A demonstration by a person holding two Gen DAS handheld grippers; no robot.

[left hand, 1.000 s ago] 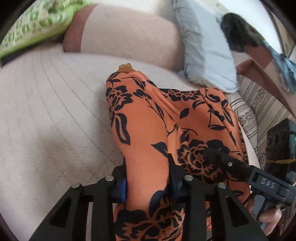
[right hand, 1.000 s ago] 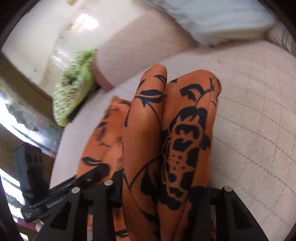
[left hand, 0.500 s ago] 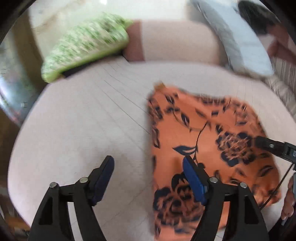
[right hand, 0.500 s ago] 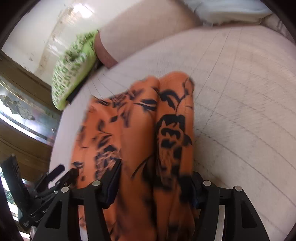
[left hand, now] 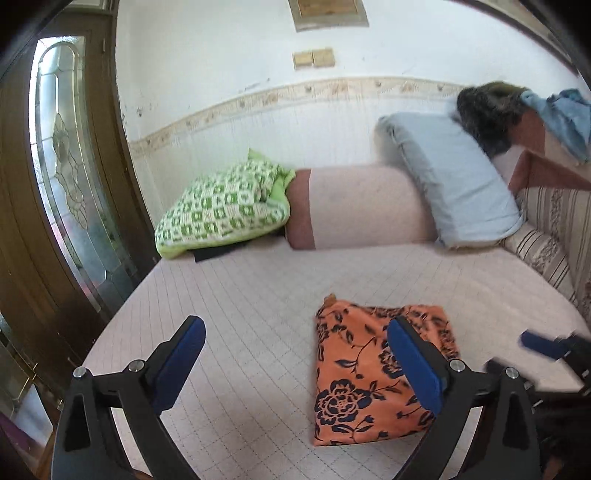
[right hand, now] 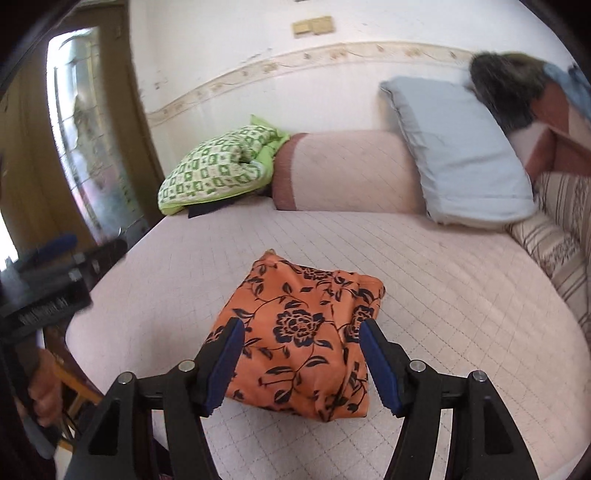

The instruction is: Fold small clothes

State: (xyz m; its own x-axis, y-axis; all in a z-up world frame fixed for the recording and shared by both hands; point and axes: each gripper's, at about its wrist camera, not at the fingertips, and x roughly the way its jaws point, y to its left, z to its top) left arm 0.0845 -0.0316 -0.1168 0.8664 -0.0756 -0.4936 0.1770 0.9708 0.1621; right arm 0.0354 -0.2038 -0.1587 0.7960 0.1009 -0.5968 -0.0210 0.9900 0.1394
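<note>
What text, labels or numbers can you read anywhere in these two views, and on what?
None legible.
Left gripper, as seen in the right wrist view: pale lettering on its black body, too blurred to read.
Framed plaque high on the wall: cut off at the frame edge, nothing readable.
Orange floral garment, green checked pillow, wall switch plates: patterns or plain, no lettering.

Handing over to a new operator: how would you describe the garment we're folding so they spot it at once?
Find the pale quilted mattress that fills the room. On its near half, below the pink bolster, lies one folded square of cloth. It is the only orange piece, printed with black flowers, unlike the green checked blanket and blue pillow behind.
</note>
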